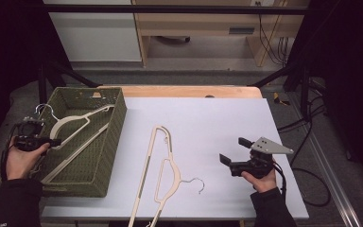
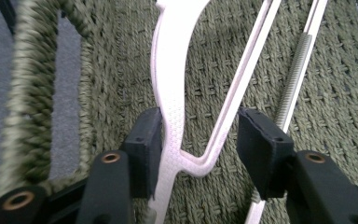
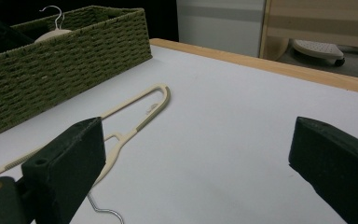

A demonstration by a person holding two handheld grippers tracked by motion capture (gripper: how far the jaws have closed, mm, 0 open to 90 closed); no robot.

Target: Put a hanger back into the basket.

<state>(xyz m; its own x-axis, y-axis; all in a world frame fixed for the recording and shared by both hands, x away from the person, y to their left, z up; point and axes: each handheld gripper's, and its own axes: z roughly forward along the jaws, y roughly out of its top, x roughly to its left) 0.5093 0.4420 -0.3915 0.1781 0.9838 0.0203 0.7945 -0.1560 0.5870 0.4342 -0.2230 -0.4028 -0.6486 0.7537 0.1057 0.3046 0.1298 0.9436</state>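
High view, leftmost: the left gripper reaches over the rim of the olive woven rectangular basket, jaws apart around the cream plastic hanger lying inside; one pad seems to touch its shoulder. Withdrawing carelessly could snag and drag it out. Mid-table, a second cream plastic hanger with a wire hook overhangs the near edge; a clumsy nudge could tip it off. Rightmost, the right gripper hovers wide open, empty.
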